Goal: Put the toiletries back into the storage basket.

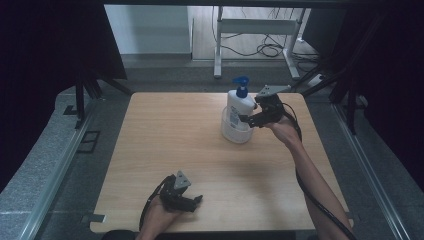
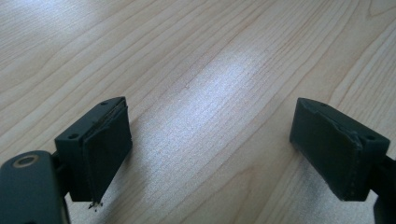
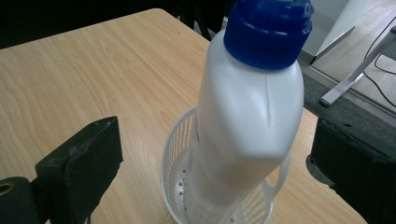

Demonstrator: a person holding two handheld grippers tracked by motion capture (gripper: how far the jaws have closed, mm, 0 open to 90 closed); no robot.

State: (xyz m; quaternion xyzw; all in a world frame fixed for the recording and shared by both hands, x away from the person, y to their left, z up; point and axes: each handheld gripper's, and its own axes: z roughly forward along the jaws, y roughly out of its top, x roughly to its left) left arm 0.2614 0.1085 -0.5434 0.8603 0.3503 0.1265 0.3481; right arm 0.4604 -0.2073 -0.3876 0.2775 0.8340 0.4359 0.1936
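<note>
letting go of the pump bottle [image 1: 239, 106] standing in the white basket [image 1: 235, 132] at upper centre, right gripper [image 1: 254, 114] jaws apart around it, left gripper [image 1: 187, 197] spread idle at bottom; next, probably backing away cleanly.

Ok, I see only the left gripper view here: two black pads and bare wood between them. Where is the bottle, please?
Observer: The white bottle with the blue pump stands at the far right part of the table, away from your left claw.
Operator: Does it stand directly on the wood?
Observer: No, it stands inside a small white basket with slotted walls.
Operator: And does the right claw hold it?
Observer: No. The right claw is at the bottle, but in the right gripper view its pads stand open on both sides with a gap to the bottle.
</note>
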